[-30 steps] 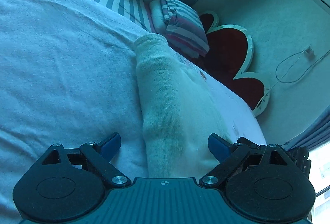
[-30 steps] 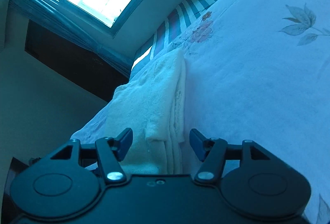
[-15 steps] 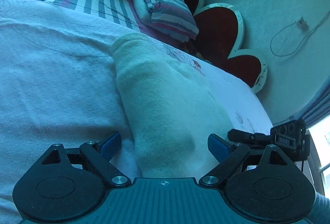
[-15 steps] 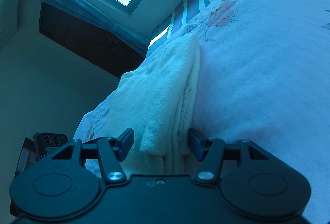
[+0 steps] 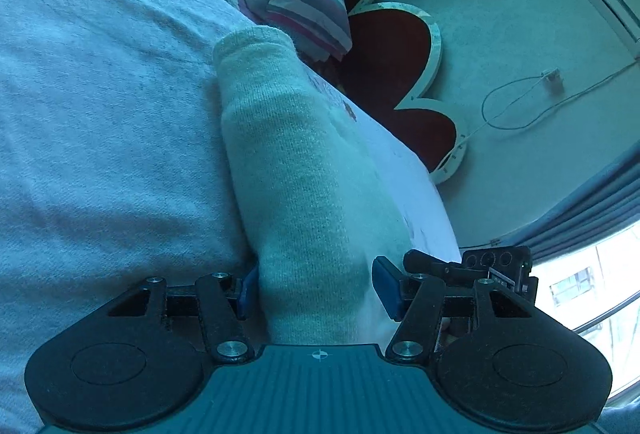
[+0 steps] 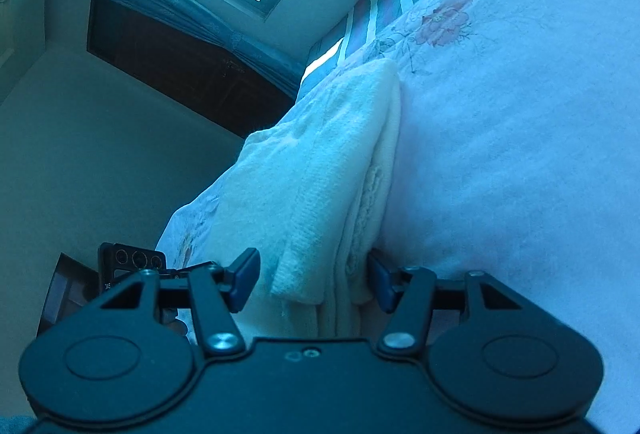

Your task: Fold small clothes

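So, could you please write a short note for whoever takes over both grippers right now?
Left gripper: jaws closing around the near end of the cream knit garment; left pad against the knit, right pad not yet touching.
Right gripper: jaws astride the garment's other end, where folded layers are stacked; right pad at the fabric, left pad clear of it.
The garment lies along the edge of the bed, already folded into a long narrow strip.
Left to do: finish both grips, then probably fold the strip across its length and smooth it flat.
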Demonstrator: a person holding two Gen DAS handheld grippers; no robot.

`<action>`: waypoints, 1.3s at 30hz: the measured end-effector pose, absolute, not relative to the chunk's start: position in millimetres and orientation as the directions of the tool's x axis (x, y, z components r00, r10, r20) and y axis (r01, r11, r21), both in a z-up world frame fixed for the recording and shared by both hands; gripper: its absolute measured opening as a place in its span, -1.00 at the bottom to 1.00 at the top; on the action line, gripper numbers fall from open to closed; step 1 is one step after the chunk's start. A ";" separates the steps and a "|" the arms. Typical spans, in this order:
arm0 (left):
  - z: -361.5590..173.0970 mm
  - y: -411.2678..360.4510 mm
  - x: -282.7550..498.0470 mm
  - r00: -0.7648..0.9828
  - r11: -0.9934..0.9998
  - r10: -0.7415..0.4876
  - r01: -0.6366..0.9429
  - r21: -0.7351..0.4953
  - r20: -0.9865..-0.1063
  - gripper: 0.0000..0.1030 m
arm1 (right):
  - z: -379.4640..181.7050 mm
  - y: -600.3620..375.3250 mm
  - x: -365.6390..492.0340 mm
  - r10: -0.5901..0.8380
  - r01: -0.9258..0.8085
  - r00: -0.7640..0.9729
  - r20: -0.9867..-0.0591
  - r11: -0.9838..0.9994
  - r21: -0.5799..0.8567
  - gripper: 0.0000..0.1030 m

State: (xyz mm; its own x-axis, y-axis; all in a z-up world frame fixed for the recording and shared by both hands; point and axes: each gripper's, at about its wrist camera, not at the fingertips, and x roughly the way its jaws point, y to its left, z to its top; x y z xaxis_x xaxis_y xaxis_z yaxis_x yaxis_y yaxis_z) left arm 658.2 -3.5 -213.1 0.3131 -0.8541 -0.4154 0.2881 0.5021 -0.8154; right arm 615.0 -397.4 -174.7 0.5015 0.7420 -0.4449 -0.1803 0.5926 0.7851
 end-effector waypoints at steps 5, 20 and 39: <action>-215.2 -9.2 660.4 0.327 0.495 -0.855 0.279 -0.823 -0.403 0.14 | -175.6 -393.1 622.5 0.752 -0.188 0.496 -0.435 0.581 0.792 0.12; -189.9 -39.3 637.5 0.458 0.693 -0.706 0.288 -0.661 -0.540 -0.24 | -164.4 -380.3 616.1 0.681 -0.192 0.537 -0.498 0.674 0.713 -0.40; -89.9 -33.7 606.5 0.502 0.727 -0.685 0.416 -0.547 -0.528 -0.26 | -84.2 -363.0 567.7 0.652 -0.268 0.622 -0.433 0.697 0.665 -0.42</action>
